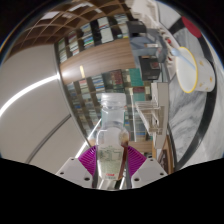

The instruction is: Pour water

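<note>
A clear plastic water bottle point(110, 135) with a white cap point(114, 102) sits between my two magenta pads point(90, 158), which press on its sides. My gripper point(112, 160) is shut on the bottle and holds it pointing forward, away from me. A white cup point(190, 68) stands beyond the fingers to the right, well apart from the bottle's cap. The whole scene looks tilted in the gripper view.
A pale tabletop point(40, 115) stretches to the left of the bottle. Shelves with many small items point(100, 40) stand far behind. Dark furniture point(150, 70) lies between the bottle and the cup.
</note>
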The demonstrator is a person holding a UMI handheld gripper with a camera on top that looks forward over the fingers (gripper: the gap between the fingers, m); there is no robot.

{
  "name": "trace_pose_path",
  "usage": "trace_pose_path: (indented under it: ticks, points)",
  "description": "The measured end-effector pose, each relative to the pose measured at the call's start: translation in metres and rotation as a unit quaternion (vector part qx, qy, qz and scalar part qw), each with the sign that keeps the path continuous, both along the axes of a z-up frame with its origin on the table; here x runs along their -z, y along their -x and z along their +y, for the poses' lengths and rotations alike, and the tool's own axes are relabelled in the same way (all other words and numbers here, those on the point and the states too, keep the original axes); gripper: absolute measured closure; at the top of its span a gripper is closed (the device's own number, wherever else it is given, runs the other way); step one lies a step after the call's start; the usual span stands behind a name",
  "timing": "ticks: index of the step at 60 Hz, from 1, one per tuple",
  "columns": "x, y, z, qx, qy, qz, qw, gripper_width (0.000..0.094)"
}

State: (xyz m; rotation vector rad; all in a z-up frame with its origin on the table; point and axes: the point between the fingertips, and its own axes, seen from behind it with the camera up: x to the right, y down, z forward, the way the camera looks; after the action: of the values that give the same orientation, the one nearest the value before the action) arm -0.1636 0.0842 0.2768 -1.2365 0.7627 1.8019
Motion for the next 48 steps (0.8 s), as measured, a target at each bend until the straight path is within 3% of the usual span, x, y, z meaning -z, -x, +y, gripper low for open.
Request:
trace_pose_path:
  ticks: [15,30,35,39,43,48]
  points:
    - [0.074,-0.039,0.048,-0.039,0.111,0.153,0.981,0.0554]
    - [0.082,-0.057,0.053,-0.034,0.122,0.151,0.98,0.0553]
    - [0.069,-0.061,0.048,-0.021,0.098,0.068,0.993,0.0554]
    - [0.049,-0.074,0.045,0.008,0.046,-0.056,0.997,0.0554]
    - [0.016,-0.096,0.042,0.064,-0.016,-0.205,0.977,0.0554]
    - [-0.027,-0.14,0.042,0.151,-0.096,-0.37,0.912,0.0552]
